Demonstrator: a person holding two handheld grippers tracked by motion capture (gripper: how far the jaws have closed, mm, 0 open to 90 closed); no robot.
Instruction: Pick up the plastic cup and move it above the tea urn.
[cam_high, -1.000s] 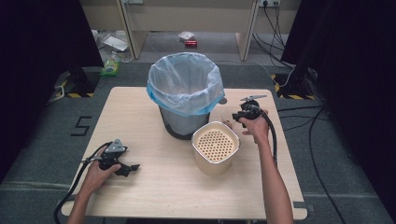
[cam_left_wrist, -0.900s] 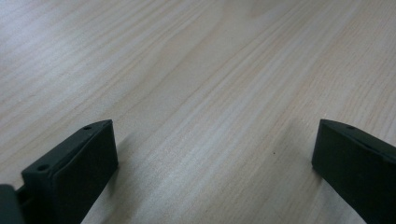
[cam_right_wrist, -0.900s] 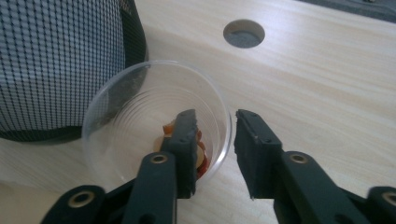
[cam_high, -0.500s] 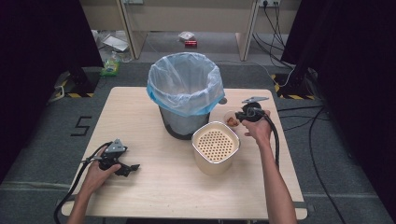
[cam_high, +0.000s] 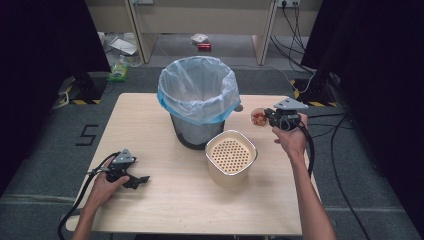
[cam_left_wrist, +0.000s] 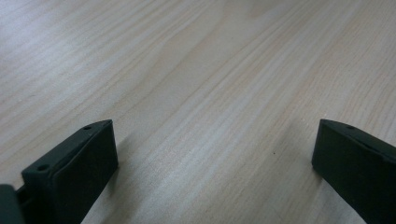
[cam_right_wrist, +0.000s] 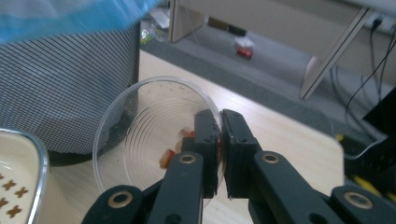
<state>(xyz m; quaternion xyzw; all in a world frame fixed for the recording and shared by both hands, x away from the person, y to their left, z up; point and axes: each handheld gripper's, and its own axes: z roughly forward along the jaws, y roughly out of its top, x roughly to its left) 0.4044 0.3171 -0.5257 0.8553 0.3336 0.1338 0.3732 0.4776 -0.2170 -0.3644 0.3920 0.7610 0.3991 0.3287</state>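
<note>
From the high view, a bin (cam_high: 198, 107) lined with a pale blue bag (cam_high: 197, 92) stands near the table's (cam_high: 150, 200) far edge, with a cream perforated container (cam_high: 231, 157) just in front of it. The left gripper (cam_high: 135, 181) rests near the near-left corner. The right gripper (cam_high: 263, 117) is raised toward the far-right edge, holding a small clear dish (cam_high: 257, 116), its contents too small to identify.

In the left gripper view the jaws stand wide over bare wood.

In the right gripper view the jaws pinch the clear dish's (cam_right_wrist: 140, 140) rim; reddish-orange bits (cam_right_wrist: 166, 157) inside are partly hidden.
</note>
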